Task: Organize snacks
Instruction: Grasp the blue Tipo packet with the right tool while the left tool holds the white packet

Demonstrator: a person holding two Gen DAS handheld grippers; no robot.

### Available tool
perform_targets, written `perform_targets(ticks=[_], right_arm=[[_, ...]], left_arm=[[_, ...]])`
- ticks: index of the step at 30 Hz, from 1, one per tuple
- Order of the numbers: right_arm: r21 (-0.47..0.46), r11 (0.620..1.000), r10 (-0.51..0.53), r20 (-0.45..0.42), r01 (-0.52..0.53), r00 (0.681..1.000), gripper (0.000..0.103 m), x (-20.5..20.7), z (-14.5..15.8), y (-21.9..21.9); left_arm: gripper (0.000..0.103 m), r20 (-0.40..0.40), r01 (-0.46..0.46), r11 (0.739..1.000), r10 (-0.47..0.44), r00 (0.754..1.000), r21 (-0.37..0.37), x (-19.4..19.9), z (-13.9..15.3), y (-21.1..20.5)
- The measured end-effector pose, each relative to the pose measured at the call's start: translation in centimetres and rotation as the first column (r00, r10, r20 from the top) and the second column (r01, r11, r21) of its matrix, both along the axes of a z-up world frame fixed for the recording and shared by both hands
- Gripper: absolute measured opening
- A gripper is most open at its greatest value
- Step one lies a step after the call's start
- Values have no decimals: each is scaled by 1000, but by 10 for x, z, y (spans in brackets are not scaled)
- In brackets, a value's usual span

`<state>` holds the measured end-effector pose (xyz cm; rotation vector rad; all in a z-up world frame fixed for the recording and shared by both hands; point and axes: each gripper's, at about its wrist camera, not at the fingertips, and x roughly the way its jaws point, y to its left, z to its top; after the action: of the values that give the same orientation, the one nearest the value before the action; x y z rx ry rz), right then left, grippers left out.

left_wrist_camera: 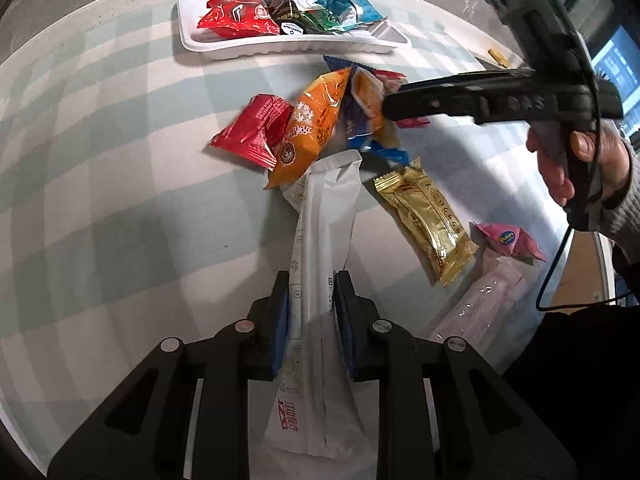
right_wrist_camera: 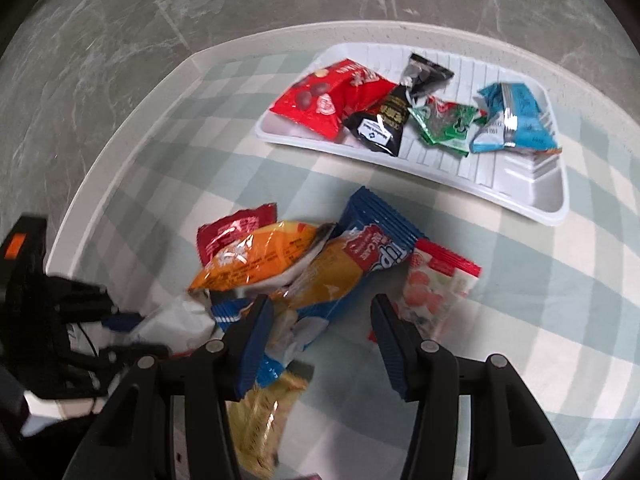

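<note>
So the biggest thing here is the round table with the pale green-and-white checked cloth (left_wrist_camera: 120,184), and everything else sits on it. At its far side is a long white ribbed plastic tray (right_wrist_camera: 532,208), already holding four snacks: a red foil bag (right_wrist_camera: 332,100), a black packet (right_wrist_camera: 380,128), a green wrapper (right_wrist_camera: 444,124) and a blue-and-silver one (right_wrist_camera: 516,120). Just on the near side of the tray is the messy pile: an orange crinkly packet (left_wrist_camera: 316,120) lying over a red foil pouch (left_wrist_camera: 256,132), a blue-and-yellow cookie packet (right_wrist_camera: 352,268), and a small clear-and-red candy bag (right_wrist_camera: 436,284) right beside that. Further from the tray, a gold foil bar (left_wrist_camera: 428,220) and a little pink wrapped sweet (left_wrist_camera: 508,240) lie apart from the heap. The left gripper (left_wrist_camera: 311,312) has its blue pads clamped tight on a long white paper sachet (left_wrist_camera: 324,232), whose far end points at the pile. The right gripper (right_wrist_camera: 320,340) hangs over the cookie packet with its jaws apart, not pinching anything; a hand (left_wrist_camera: 576,160) holds its handle.
</note>
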<state>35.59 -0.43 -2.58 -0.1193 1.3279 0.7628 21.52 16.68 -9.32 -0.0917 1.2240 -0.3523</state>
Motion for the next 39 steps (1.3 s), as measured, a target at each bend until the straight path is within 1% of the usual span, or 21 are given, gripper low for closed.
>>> perform_targets(ticks=[3, 5, 8, 10, 15, 22, 27, 29, 32, 33, 37, 39], right_arm=[[-7, 999, -50, -60, 49, 997, 54, 9, -11, 2], [11, 997, -80, -109, 81, 991, 54, 14, -18, 3], [22, 992, -119, -160, 124, 980, 54, 18, -25, 2], [45, 988, -136, -193, 148, 972, 54, 20, -25, 1], [74, 976, -182, -240, 204, 954, 54, 26, -22, -4], [38, 974, -207, -236, 222, 950, 54, 33, -28, 5], [-6, 981, -192, -178, 194, 965, 54, 33, -27, 20], [-26, 986, -166, -144, 164, 975, 54, 32, -25, 28], [-31, 989, -146, -125, 143, 981, 50, 32, -26, 32], [-22, 990, -141, -127, 139, 982, 47, 31, -26, 33], [25, 991, -129, -163, 134, 978, 35, 32, -30, 31], [60, 988, -127, -200, 141, 972, 33, 32, -32, 27]], left_arm=[[20, 1, -2, 1000, 2, 1000, 7, 1, -3, -8], [21, -1, 1, 1000, -1, 1000, 14, 4, -5, -13], [21, -4, 2, 1000, -2, 1000, 21, 5, -7, -16], [21, -4, 3, 1000, -3, 1000, 26, 7, -8, -21], [21, -10, 1, 1000, -1, 1000, 27, 11, -10, -26], [21, -5, 6, 999, -6, 1000, 46, 15, -13, -31], [21, 3, 15, 998, -16, 1000, 67, 13, -13, -36], [21, 6, 17, 997, -18, 1000, 72, 13, -12, -37], [21, 8, 13, 997, -13, 1000, 72, 13, -12, -38], [21, 9, 12, 997, -13, 1000, 73, 13, -12, -37], [22, 13, 10, 997, -11, 1000, 75, 12, -12, -37], [22, 14, 8, 997, -9, 1000, 70, 11, -12, -38]])
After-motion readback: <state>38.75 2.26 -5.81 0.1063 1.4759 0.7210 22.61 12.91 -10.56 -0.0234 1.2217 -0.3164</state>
